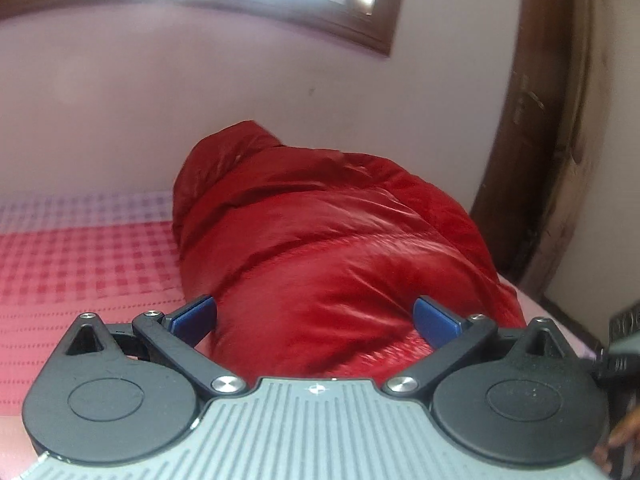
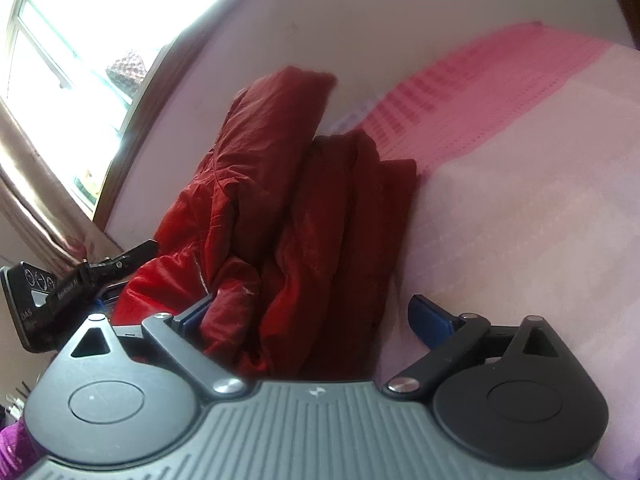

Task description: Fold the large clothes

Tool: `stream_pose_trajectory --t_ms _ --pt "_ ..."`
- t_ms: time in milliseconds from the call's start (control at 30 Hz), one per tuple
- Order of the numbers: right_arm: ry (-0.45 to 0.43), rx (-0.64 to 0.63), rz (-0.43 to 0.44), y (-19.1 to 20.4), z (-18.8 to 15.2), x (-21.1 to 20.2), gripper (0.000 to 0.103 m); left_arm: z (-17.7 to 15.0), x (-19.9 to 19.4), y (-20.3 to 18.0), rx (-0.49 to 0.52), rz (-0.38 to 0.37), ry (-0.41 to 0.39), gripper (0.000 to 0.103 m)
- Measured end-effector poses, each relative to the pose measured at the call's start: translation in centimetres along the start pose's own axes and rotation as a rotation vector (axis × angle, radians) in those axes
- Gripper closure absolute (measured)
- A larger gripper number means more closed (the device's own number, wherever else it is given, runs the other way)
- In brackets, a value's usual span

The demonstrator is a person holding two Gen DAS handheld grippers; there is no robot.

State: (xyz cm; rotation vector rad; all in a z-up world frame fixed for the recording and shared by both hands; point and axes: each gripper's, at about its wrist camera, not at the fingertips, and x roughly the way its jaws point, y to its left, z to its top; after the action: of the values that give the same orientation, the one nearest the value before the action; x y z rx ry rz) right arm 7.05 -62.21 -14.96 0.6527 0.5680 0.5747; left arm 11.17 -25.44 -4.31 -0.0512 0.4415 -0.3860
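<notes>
Pink checkered bed sheet under everything, so it's a slick, soft base. Red puffer jacket sits bunched dead ahead of the left gripper, whose jaws are spread wide around it with nothing pinched. Right gripper is released too, jacket ahead-left. Puffy fabric could easily spring back open or slide.

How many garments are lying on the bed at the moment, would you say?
1: a red puffer jacket bundled on the pink checked bedspread near the wall, directly ahead of both grippers. Anything beneath it would be hidden.
</notes>
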Motion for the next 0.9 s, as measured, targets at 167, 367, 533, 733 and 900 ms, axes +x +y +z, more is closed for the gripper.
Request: stream_pose_trajectory --t_ms 167,367,533,733,900 --pt "0.026 -0.013 0.021 -0.1 1.5 0.5 0.0 0.0 0.4 -0.4 0.011 0.0 0.01 0.0" --pt "-0.13 -0.258 -0.113 4.2 3.8 -2.1 0.0 -0.1 0.8 -1.4 0.03 0.005 0.012 0.0" --pt "-0.21 -0.539 -0.091 10.6 6.2 -1.7 0.046 -0.3 0.7 -1.4 0.043 0.006 0.003 0.0" --pt "-0.051 -0.751 -0.2 12.8 8.9 5.2 0.07 -0.4 0.1 -1.3 0.045 0.023 -0.004 0.0" --pt "0.054 -0.692 -0.234 9.6 8.9 6.3 0.07 -0.1 -3.6 -3.6 0.089 0.016 -0.121 0.0"
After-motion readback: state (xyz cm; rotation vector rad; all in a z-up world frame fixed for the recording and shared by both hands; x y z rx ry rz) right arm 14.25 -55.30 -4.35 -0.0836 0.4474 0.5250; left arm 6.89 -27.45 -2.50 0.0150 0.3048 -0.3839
